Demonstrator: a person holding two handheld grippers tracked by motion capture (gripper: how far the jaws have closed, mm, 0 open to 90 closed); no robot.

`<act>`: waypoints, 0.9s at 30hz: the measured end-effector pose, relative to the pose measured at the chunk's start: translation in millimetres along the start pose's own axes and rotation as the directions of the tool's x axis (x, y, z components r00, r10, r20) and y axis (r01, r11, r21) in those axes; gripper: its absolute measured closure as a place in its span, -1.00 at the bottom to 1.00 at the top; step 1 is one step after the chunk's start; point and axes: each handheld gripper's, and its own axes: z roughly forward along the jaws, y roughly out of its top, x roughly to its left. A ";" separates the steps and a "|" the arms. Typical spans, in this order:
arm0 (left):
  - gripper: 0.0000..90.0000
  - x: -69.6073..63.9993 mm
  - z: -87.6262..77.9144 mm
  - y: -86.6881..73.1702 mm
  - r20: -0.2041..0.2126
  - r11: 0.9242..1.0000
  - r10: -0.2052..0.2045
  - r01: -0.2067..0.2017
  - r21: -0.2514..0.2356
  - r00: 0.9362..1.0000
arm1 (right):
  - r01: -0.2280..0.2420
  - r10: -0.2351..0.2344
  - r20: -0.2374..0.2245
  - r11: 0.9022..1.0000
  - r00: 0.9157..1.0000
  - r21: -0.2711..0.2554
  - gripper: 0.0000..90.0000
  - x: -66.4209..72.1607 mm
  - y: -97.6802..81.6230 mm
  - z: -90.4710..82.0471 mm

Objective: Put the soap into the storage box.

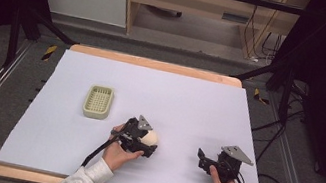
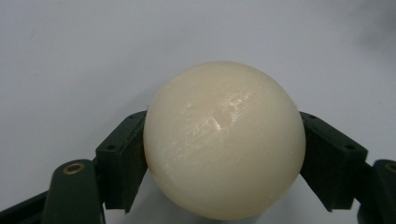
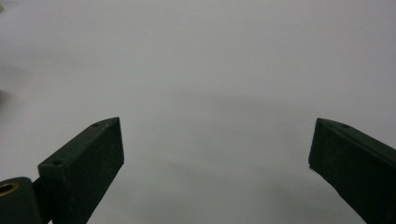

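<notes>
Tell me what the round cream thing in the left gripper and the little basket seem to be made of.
Cream ball: looks like soap or wax, going by its smooth, slightly translucent surface with a soft sheen and faint scuffs; it could also be plastic. Basket: probably moulded plastic, pale green and matte, with a regular slotted grid floor.

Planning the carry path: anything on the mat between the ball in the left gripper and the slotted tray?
Nothing visible. The left gripper has its jaws against both sides of the cream ball. The slotted tray lies up and to the left of it, and only bare mat lies between them. The right gripper is off to the other side, open.
</notes>
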 end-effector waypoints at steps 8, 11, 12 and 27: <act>-0.47 4.9 -13.5 0.7 -0.010 1.000 0.019 -0.019 0.001 1.000 | -0.006 0.006 -0.003 1.000 1.000 0.003 -0.92 0.5 0.1 -0.5; -0.47 7.2 -18.0 0.1 -0.011 1.000 0.019 -0.019 -0.001 1.000 | -0.007 0.007 -0.002 1.000 1.000 0.004 -0.92 0.6 0.2 -0.5; -0.47 8.2 -19.1 0.1 -0.008 1.000 0.019 -0.019 -0.003 1.000 | -0.006 0.006 -0.002 1.000 1.000 0.003 -0.92 0.6 0.1 -0.5; -0.47 26.0 -42.1 -5.6 -0.027 1.000 0.013 -0.013 -0.007 1.000 | -0.006 0.006 -0.001 1.000 1.000 0.004 -0.92 0.6 0.1 -0.4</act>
